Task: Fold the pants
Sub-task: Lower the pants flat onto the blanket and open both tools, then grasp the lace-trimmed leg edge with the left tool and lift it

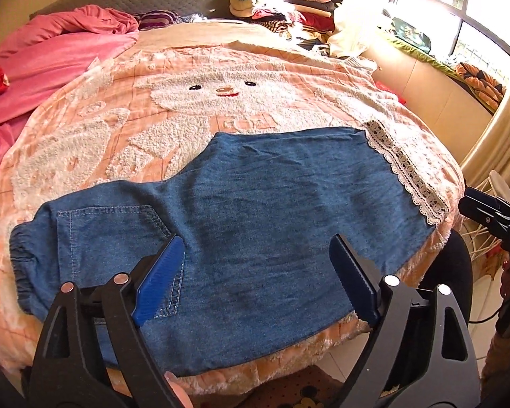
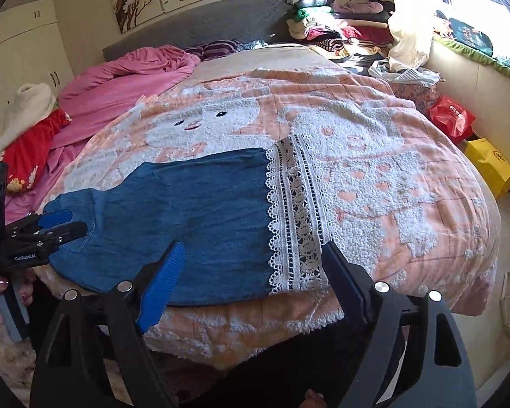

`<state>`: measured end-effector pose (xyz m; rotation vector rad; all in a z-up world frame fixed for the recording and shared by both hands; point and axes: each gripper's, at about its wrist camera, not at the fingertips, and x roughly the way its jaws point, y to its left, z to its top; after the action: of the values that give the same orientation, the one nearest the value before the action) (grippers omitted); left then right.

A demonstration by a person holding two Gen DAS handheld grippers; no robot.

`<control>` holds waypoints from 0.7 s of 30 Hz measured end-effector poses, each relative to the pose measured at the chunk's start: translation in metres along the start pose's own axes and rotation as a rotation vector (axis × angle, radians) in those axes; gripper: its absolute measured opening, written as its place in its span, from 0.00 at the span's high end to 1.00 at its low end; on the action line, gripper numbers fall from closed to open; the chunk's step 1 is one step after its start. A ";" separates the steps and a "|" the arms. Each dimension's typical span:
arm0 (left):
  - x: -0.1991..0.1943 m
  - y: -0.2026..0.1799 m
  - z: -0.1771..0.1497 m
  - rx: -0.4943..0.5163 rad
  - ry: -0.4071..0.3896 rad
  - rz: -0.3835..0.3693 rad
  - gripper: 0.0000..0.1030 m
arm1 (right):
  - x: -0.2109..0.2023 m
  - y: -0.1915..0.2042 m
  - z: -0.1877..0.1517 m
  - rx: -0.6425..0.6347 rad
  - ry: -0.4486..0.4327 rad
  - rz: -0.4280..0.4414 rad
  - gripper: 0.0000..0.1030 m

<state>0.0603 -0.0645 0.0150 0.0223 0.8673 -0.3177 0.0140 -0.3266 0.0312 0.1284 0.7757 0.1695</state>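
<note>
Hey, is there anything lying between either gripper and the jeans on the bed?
Nothing visible. The left gripper and the right gripper both hang open above the denim pants, which lie flat on the peach blanket. No other item lies on the denim or its lace cuff.

Blue denim pants (image 1: 255, 210) are showing a white lace cuff (image 2: 295, 217) — lying on a peach blanket (image 1: 187, 68) patterned with fuzzy white bears, while a pink quilt (image 1: 51, 54) is bunching along the bed's left edge.
</note>
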 end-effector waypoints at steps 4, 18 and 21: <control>-0.006 -0.006 0.011 0.017 -0.026 -0.003 0.18 | -0.004 -0.001 0.004 0.000 -0.022 -0.004 0.21; 0.019 -0.051 0.073 0.133 -0.086 -0.048 0.15 | 0.003 -0.026 0.014 0.039 -0.027 -0.027 0.21; 0.036 -0.061 0.086 0.162 -0.065 -0.083 0.15 | 0.011 -0.035 0.013 0.058 -0.009 -0.031 0.21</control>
<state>0.1288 -0.1446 0.0503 0.1262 0.7775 -0.4633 0.0349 -0.3593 0.0267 0.1718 0.7735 0.1168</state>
